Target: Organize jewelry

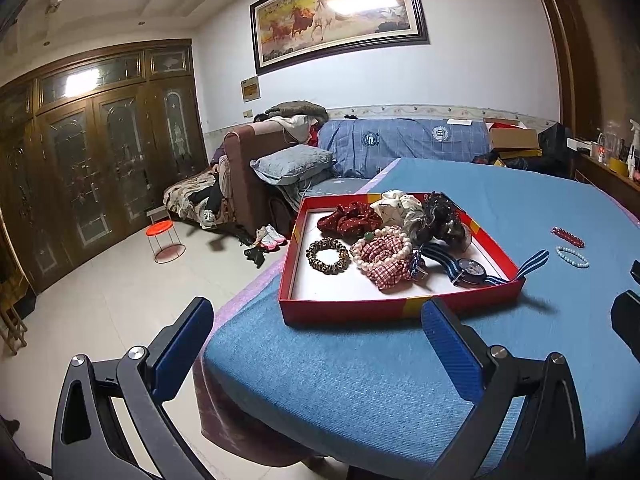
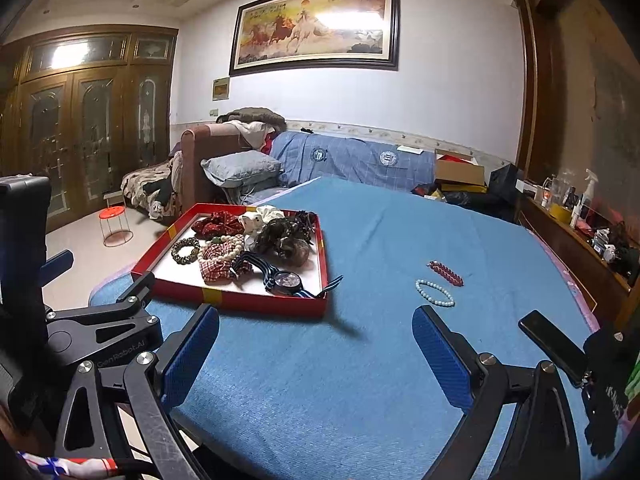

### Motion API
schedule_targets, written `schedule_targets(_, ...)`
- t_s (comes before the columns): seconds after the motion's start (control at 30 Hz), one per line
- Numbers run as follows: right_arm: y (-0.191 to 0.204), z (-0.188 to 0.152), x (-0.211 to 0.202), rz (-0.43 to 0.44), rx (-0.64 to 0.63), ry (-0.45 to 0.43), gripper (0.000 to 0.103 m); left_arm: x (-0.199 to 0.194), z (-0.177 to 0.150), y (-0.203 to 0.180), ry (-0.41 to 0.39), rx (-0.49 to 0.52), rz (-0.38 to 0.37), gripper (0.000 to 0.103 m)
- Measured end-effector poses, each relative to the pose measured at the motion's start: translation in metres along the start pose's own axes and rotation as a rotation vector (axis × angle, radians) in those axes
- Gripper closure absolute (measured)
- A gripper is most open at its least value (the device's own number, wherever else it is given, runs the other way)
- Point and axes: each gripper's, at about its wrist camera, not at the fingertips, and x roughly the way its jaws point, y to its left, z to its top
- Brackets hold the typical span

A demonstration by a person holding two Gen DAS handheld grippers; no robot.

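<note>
A red box [image 1: 352, 307] [image 2: 240, 300] with a white floor sits on the blue table cloth. It holds scrunchies, a leopard-print hair tie [image 1: 327, 255], a pink pearl bracelet [image 1: 380, 246] and a striped-strap watch [image 1: 472, 270] [image 2: 288, 280]. A red bead bracelet [image 1: 568, 237] [image 2: 446, 273] and a white bead bracelet [image 1: 573, 257] [image 2: 435, 293] lie on the cloth right of the box. My left gripper [image 1: 316, 344] is open and empty, just in front of the box. My right gripper [image 2: 316, 356] is open and empty, in front of the white bracelet.
A black phone [image 2: 554, 346] and dark gloves [image 2: 608, 392] lie at the table's right front. A sofa with a blue cover [image 1: 400, 140] stands behind the table. A red stool [image 1: 162, 240] stands on the floor at left. A cluttered sideboard [image 2: 580, 232] runs along the right.
</note>
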Motion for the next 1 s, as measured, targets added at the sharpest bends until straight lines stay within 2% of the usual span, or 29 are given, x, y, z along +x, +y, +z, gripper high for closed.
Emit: schedule_targets(1.0, 0.0080, -0.0023, 0.0019, 0.006, -0.010, 0.025, 0.003, 0.0053, -0.0075, 0.0000, 0.010, 0.012, -0.006, 0.000)
